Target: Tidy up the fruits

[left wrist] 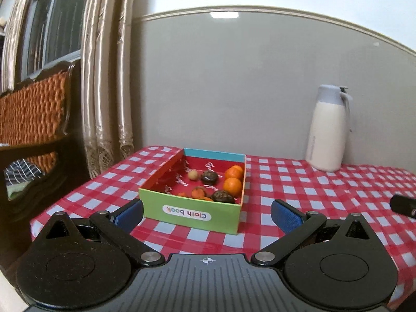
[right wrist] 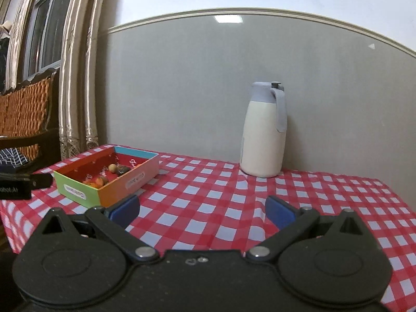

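Observation:
A colourful cardboard box [left wrist: 189, 214] with a green front wall sits on the red-checked tablecloth, just ahead of my left gripper [left wrist: 206, 213]. Inside lie two oranges [left wrist: 233, 186], a dark brown fruit [left wrist: 209, 176], another dark fruit [left wrist: 222, 196], a small pale round fruit [left wrist: 193, 175] and orange pieces [left wrist: 199, 192]. My left gripper is open and empty, its blue pads on either side of the box's near end. My right gripper [right wrist: 202, 212] is open and empty over bare cloth; the box [right wrist: 109, 179] lies to its far left.
A white thermos jug with a grey-blue lid [right wrist: 265, 132] stands at the back against the grey wall. A wicker-backed bench [left wrist: 33, 111] and curtains [left wrist: 104, 78] are left of the table. The table's left edge [left wrist: 52, 208] is near the box.

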Action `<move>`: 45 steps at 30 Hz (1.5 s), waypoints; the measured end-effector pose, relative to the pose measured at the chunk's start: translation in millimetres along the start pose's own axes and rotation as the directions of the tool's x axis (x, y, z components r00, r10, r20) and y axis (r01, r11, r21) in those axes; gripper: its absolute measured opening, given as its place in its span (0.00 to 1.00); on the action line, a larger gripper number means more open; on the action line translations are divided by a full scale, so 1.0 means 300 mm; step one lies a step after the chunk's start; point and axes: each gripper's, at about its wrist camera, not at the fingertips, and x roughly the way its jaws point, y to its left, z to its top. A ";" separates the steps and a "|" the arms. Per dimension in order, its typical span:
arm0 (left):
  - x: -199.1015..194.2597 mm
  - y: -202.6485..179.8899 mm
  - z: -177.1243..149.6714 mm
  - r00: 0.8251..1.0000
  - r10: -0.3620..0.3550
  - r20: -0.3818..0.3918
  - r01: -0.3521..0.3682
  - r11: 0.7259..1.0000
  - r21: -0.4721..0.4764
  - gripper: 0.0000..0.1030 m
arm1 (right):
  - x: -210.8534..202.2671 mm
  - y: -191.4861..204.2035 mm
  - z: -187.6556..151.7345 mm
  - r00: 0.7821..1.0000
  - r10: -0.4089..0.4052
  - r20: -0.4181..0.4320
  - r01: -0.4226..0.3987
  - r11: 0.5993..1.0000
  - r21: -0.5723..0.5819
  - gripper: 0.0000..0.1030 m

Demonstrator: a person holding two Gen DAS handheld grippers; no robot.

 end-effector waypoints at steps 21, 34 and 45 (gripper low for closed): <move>-0.002 -0.012 -0.035 1.000 -0.018 0.022 0.018 0.999 0.028 1.00 | 0.023 0.045 -0.058 1.000 -0.005 0.017 0.005 1.000 -0.019 1.00; 0.001 -0.012 -0.033 1.000 -0.023 0.018 0.023 0.999 0.024 1.00 | 0.023 0.028 -0.059 1.000 -0.004 0.011 0.004 1.000 -0.005 1.00; 0.001 -0.015 -0.034 0.999 -0.023 0.022 0.023 0.999 0.022 1.00 | 0.024 0.029 -0.059 1.000 -0.004 0.011 0.004 1.000 -0.007 1.00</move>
